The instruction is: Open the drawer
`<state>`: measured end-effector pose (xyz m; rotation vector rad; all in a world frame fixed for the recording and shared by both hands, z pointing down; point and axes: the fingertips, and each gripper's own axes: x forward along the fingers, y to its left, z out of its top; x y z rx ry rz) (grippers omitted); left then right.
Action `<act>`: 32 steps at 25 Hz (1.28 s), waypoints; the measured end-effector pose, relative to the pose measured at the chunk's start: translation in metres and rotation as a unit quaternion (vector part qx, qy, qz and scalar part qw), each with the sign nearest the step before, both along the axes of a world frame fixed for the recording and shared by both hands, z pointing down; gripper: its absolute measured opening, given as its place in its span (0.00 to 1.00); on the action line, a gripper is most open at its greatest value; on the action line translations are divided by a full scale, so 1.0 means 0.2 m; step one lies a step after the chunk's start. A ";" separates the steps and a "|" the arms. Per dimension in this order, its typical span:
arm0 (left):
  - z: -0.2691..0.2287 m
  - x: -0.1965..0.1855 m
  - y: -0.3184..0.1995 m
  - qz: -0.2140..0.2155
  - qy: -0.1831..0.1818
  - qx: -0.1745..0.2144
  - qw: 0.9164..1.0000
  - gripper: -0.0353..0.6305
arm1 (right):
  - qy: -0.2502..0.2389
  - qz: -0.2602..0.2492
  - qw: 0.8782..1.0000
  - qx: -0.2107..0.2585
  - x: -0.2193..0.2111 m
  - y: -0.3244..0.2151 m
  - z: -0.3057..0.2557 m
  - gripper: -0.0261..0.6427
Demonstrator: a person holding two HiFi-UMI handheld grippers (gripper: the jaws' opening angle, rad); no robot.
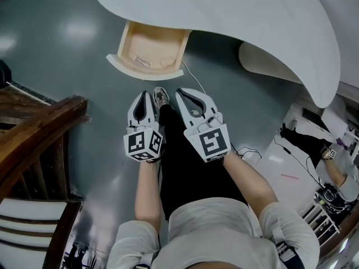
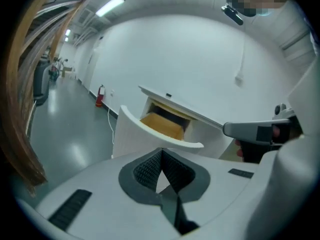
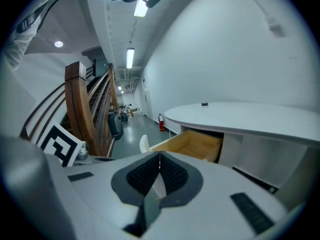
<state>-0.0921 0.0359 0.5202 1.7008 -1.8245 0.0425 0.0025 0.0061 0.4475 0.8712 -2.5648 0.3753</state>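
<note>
Left claw [image 1: 147, 94]: the pads are meeting at the tips in the left gripper view [image 2: 162, 151], with nothing sitting between them. Right claw [image 1: 189, 93]: it is showing the same in the right gripper view [image 3: 159, 154], pads together and nothing held. Both claws are hovering side by side above the grey floor [image 1: 67, 43] and touching nothing. Each is carrying a marker cube [image 1: 143, 144] printed with black-and-white square patterns. No lettering is showing on them. A shoe [image 1: 161, 96] is showing between the two claws.

The drawer [image 1: 124, 43] is lying at 12 o'clock from the claws, well apart from both. It is standing pulled out from under the desk [image 1: 252, 21]. Its front is a white curved panel, and its walls and floor are showing pale wood [image 2: 162, 125] [image 3: 192, 141]. Thin small items [image 1: 141, 61] are lying near the front panel inside. They are too small to identify.

A thin cable [image 1: 193, 74] is running across the floor at 1 o'clock, just beside the drawer. The desk is showing a white, curved top and a white body.

A dark wooden railing [image 1: 39, 128] is standing at 9 o'clock. Farther off, in the left gripper view, a red fire extinguisher [image 2: 99, 96] is standing against the wall at 10 o'clock.
</note>
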 end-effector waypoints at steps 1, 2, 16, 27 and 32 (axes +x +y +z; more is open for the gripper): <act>-0.05 0.02 0.00 0.006 -0.013 0.003 1.000 0.06 | 0.000 0.003 1.000 0.003 0.01 -0.01 -0.02 0.06; -0.10 0.04 -0.01 0.010 -0.024 0.007 1.000 0.06 | -0.001 0.007 1.000 0.008 0.02 -0.01 -0.04 0.06; -0.74 0.30 -0.10 0.052 -0.070 0.050 0.995 0.06 | -0.059 0.081 0.994 0.034 0.26 -0.11 -0.56 0.06; -1.40 0.52 -0.18 0.088 -0.114 0.131 0.981 0.06 | -0.094 0.090 0.985 0.113 0.39 -0.11 -1.21 0.06; -1.63 0.57 -0.19 0.093 -0.137 0.158 0.973 0.06 | -0.099 0.104 0.980 0.139 0.50 -0.08 -1.42 0.06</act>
